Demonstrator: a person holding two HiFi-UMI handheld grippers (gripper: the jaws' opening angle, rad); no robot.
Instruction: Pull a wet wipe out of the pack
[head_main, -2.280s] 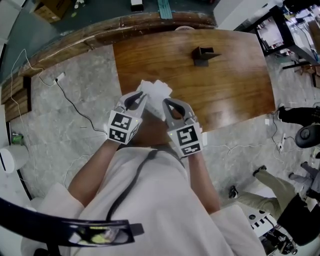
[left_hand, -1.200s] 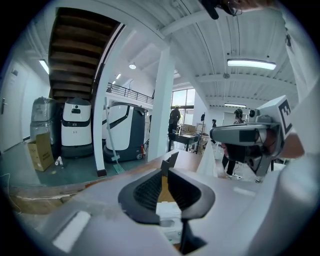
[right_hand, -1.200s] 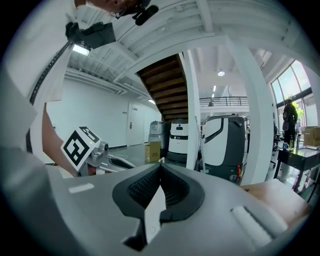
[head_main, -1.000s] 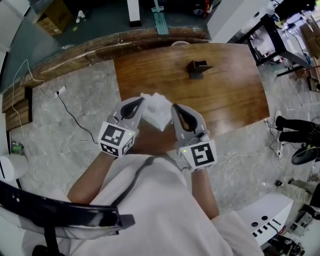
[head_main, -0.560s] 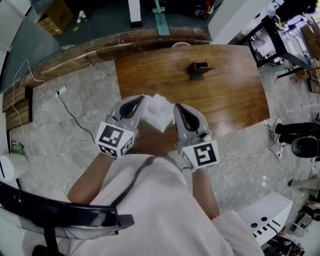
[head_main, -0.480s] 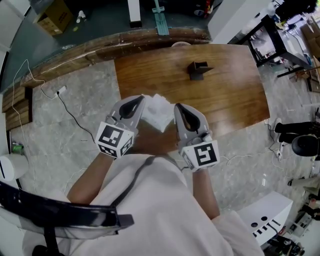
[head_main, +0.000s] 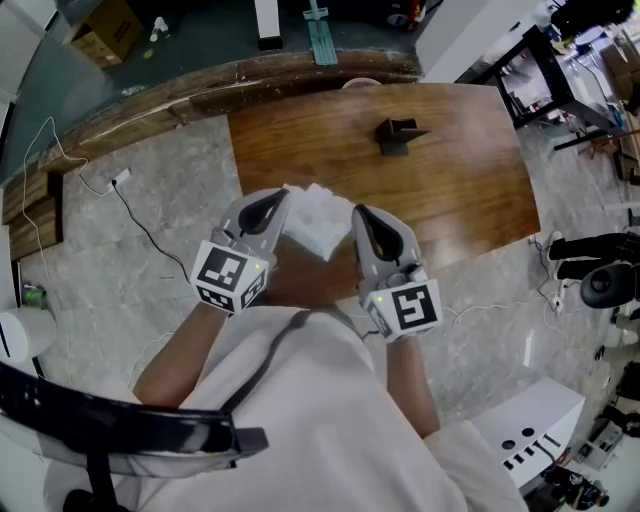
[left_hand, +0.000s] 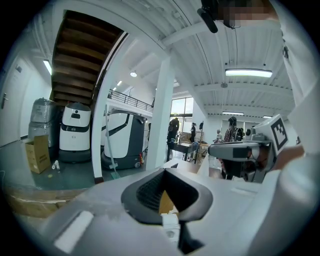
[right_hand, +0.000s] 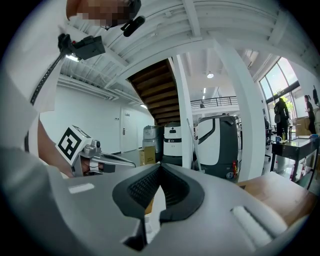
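Note:
A crumpled white wet wipe (head_main: 318, 222) hangs in the air over the near edge of the brown wooden table (head_main: 450, 190). My left gripper (head_main: 285, 197) is shut on its upper left corner. My right gripper (head_main: 355, 212) is shut on its right edge. In the right gripper view a white strip of the wipe (right_hand: 156, 200) runs down between the closed jaws of that gripper (right_hand: 159, 167). The left gripper (left_hand: 165, 171) has its jaws together, with a small white bit (left_hand: 170, 220) low between them. Each gripper view shows the other gripper beside it.
A small dark box-shaped object (head_main: 398, 133) stands at the far middle of the table. A curved wooden ledge (head_main: 150, 95) runs behind it. A cable (head_main: 140, 205) trails over the marble floor at left. Someone's legs (head_main: 590, 245) show at right.
Since the earliest frame the right gripper has slid a little right and nearer the person, so the wipe is spread slightly wider. Over the last second nothing has visibly moved.

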